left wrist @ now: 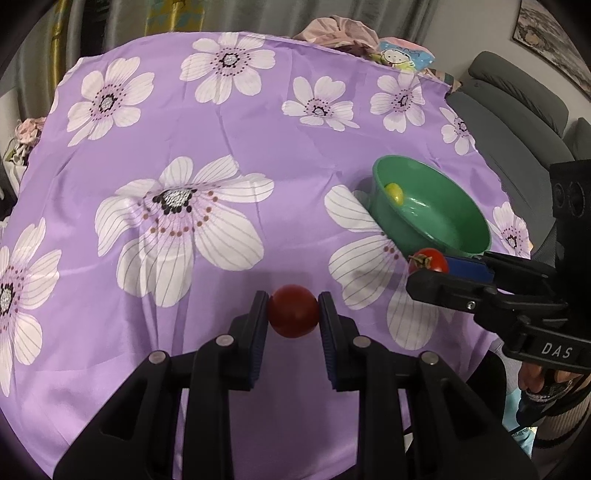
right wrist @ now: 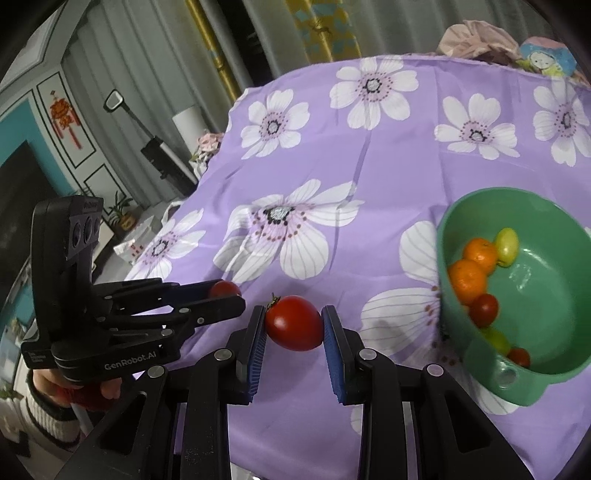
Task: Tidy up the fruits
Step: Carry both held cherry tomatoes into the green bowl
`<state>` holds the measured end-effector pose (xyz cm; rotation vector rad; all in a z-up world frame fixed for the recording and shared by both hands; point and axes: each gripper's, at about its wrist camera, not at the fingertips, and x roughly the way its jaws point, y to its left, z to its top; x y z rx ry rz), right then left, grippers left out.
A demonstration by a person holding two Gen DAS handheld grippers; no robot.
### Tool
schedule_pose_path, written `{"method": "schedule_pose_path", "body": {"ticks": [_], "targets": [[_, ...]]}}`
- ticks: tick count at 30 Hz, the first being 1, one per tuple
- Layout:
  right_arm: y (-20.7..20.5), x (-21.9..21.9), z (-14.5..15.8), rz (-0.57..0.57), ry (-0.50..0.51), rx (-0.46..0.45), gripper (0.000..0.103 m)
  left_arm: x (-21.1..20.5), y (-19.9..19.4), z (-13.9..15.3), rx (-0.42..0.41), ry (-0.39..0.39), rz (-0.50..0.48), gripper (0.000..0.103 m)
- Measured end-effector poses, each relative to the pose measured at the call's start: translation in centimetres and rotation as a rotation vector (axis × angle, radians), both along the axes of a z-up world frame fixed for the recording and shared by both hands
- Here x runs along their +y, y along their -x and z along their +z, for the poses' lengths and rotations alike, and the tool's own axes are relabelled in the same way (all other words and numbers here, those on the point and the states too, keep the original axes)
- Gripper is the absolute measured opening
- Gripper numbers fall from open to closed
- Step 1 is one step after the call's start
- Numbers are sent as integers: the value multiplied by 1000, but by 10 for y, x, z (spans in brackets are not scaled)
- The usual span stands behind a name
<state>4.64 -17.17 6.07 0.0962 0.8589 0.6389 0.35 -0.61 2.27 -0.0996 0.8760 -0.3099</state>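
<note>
My left gripper [left wrist: 293, 310] is shut on a dark red cherry tomato [left wrist: 293, 312], lifted above the purple flowered cloth [left wrist: 221, 140]. My right gripper [right wrist: 293, 323] is shut on a second red tomato [right wrist: 293, 325] with a small dried stem. Each gripper shows in the other's view: the right gripper [left wrist: 430, 266] beside the bowl, the left gripper [right wrist: 227, 293] at the left. A green bowl [right wrist: 554, 280] stands to the right of both, holding two oranges [right wrist: 467, 277], a yellow-green fruit [right wrist: 506, 245], small red tomatoes [right wrist: 484, 308] and a green one. In the left wrist view the green bowl [left wrist: 450, 221] shows only one yellow-green fruit [left wrist: 394, 192].
A grey sofa [left wrist: 517, 122] stands beyond the table's right edge. Crumpled pink fabric [left wrist: 340, 31] and a cartoon-print bag [left wrist: 404, 55] lie at the far edge. To the left are curtains, a teal wall and a floor with bags [right wrist: 136, 240]. A person's hands hold both grippers.
</note>
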Motion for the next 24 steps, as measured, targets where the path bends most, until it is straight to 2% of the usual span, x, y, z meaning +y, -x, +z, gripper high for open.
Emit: {"method": "schedule_pose_path", "body": {"ticks": [10, 24], "targets": [[-1, -24, -1, -49, -38, -8, 32, -30, -15, 10, -27, -21, -35, 27], [-1, -75, 4, -184, -82, -42, 32, -81, -36, 25, -70, -36, -134, 27]]}}
